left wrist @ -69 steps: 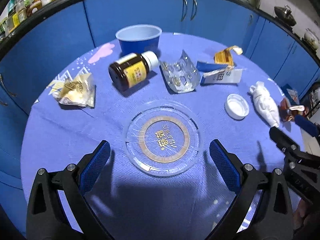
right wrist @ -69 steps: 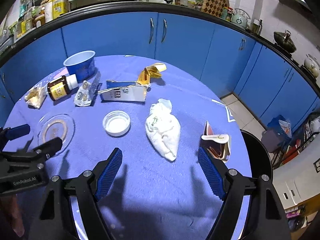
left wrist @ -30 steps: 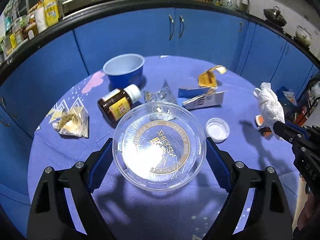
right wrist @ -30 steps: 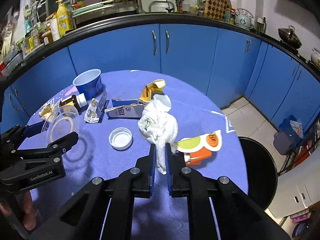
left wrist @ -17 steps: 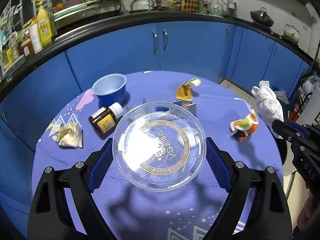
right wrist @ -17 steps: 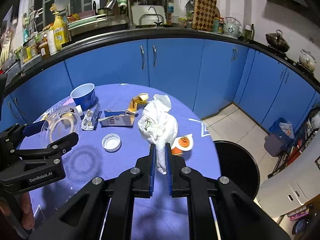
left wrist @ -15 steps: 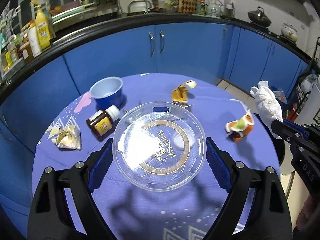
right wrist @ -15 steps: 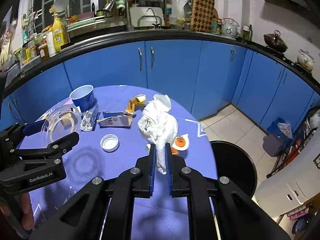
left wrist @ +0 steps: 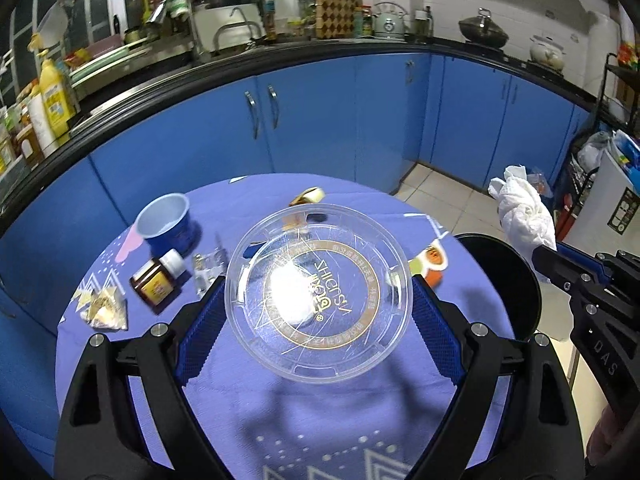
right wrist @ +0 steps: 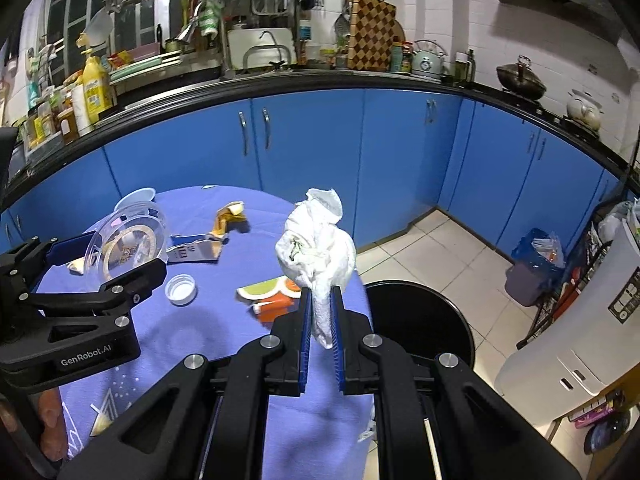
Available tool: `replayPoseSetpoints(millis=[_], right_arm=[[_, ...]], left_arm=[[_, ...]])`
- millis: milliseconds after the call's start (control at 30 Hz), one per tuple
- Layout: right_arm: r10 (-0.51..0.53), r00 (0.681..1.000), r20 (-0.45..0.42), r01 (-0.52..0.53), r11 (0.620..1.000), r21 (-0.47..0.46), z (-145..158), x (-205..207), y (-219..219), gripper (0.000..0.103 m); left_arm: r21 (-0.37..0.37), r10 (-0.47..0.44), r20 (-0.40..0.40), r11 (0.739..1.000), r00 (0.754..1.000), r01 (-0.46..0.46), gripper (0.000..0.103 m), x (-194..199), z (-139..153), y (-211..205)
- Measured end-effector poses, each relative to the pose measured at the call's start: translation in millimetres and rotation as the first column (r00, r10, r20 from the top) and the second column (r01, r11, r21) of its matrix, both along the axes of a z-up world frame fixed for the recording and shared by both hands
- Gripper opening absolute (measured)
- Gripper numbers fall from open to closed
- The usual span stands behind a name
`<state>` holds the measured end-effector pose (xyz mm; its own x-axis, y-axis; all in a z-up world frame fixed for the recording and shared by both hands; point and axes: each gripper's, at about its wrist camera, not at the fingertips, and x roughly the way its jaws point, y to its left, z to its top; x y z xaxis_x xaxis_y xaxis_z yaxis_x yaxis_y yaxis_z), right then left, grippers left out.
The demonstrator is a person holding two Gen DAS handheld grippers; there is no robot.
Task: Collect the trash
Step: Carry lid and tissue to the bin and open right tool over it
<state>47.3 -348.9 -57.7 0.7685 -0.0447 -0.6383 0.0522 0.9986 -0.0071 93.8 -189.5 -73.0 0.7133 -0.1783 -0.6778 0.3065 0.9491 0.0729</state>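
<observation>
- One clear plastic lid (left wrist: 318, 292) is gripped across its rim by the wide left claw (left wrist: 316, 316), above the table (left wrist: 320, 420).
- One crumpled white tissue (right wrist: 318, 248) is pinched in the narrow right claw (right wrist: 321, 320), near one black bin (right wrist: 420, 320).
- On the table: one blue cup (left wrist: 166, 226), one brown bottle (left wrist: 156, 282), one white cap (right wrist: 181, 289).

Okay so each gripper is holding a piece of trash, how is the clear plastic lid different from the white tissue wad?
The clear plastic lid is a rigid, see-through disc with a gold printed ring; the white tissue wad is soft, opaque and crumpled. The left gripper clamps the lid across its full width with fingers far apart, while the right gripper pinches only the wad's lower tail, fingers nearly together. Both are lifted off the table, near the black bin.
</observation>
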Motion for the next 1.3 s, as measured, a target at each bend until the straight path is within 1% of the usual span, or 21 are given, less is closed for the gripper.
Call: replayPoseSetpoints(millis=[500,567,933,1300], right_arm=[[-0.078,0.997,0.017,0.078,0.997,0.001,2,-2,-44,0.01],[-0.088,0.996,0.018,0.088,0.996,0.001,2,-2,-51,0.01],[-0.156,0.988,0.013,0.156,0.988,0.002,-3,4,-89,0.01],[-0.174,0.985,0.007,0.173,0.985,0.012,-7,18,-113,0.01]], left_arm=[[0.011,-0.079,0.016,0.997,0.997,0.079,0.087,9,7,-52],[0.016,-0.094,0.028,0.995,0.995,0.094,0.087,9,10,-60],[0.029,-0.158,0.043,0.987,0.986,0.157,0.087,16,17,-104],[0.043,-0.188,0.046,0.982,0.981,0.186,0.087,29,16,-132]])
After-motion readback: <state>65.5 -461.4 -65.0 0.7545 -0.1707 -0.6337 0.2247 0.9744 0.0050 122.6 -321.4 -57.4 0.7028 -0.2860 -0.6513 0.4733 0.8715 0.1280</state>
